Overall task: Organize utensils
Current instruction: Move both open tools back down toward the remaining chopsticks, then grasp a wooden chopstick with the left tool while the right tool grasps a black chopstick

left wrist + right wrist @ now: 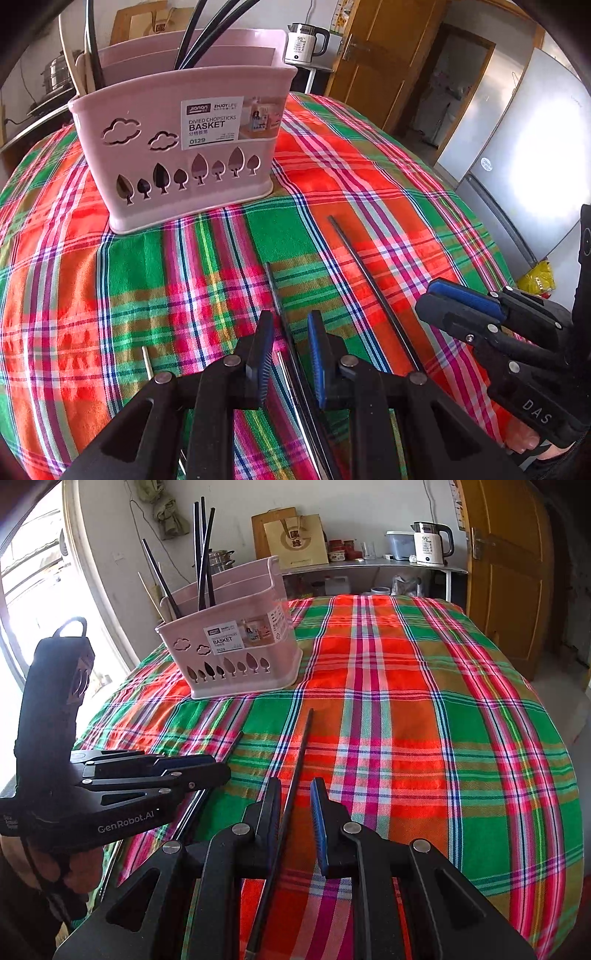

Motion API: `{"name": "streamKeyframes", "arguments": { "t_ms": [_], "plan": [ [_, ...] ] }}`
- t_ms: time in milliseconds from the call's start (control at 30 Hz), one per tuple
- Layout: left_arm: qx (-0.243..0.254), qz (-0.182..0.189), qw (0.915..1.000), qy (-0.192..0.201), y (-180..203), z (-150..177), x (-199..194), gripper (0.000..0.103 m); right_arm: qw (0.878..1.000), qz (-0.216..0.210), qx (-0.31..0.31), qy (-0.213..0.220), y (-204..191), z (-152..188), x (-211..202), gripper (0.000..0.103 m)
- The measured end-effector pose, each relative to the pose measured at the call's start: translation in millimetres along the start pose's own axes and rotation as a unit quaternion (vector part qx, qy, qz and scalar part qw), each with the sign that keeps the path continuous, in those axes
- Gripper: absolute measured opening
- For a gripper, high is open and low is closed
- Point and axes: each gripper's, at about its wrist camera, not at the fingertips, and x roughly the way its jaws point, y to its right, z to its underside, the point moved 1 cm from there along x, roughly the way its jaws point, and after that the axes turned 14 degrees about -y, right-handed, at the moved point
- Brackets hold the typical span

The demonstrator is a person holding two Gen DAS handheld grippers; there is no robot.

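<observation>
Right now you've got both tools low over the red-and-green plaid tablecloth (424,709), each lined up on its own stick. Your left gripper (290,354) straddles a slim dark chopstick (274,291) lying on the cloth — its long axis runs straight out between the blue-padded fingers (317,354) towards the pink plastic divided chopstick basket (177,162). The jaws stand part-way apart with daylight either side of the stick, so nothing is gripped yet. A shiny metal-looking rod lies close alongside it under the tool; what it is, you can't tell from here.

Your right gripper (295,823) is in the same position: a second long black chopstick (295,775) runs up through its gap, tip aimed at the basket's near corner, pads (320,834) clear of it on both sides — unclamped as well. In the left view that second stick (373,291) sits just beside the first, roughly parallel.

The basket stands well ahead, to the left, with several black chopsticks (203,554) already upright in its compartments. Both sticks point lengthwise away from you, so each hand looks set to close across the shaft; the left one is nearer the basket.
</observation>
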Motion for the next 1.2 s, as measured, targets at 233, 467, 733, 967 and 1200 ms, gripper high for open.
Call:
{"name": "streamKeyframes", "arguments": {
  "t_ms": [233,467,733,967,1200],
  "plan": [
    [0.003,-0.026,0.9997,0.005,1.4,-11.8,8.4,0.007,1.000,-0.002,-0.004,-0.007,-2.7,-6.2,8.4,0.017],
    [-0.036,-0.029,0.9988,0.017,-22.3,-23.3,3.4,0.006,1.000,0.001,-0.015,-0.019,-7.2,-15.3,19.8,0.017],
    [-0.061,-0.016,0.9980,-0.001,-36.4,-21.2,0.1,0.007,0.998,0.023,-0.020,-0.047,-7.7,-26.4,38.7,0.017],
    [-0.031,-0.038,0.9988,-0.009,-24.3,-23.0,5.1,0.011,0.997,0.044,-0.027,-0.055,-11.7,-34.4,44.0,0.017],
    [-0.042,-0.020,0.9989,-0.010,-23.7,-28.0,4.1,0.007,0.998,0.034,-0.022,-0.057,-10.6,-40.1,42.6,0.006]
  ]
}}
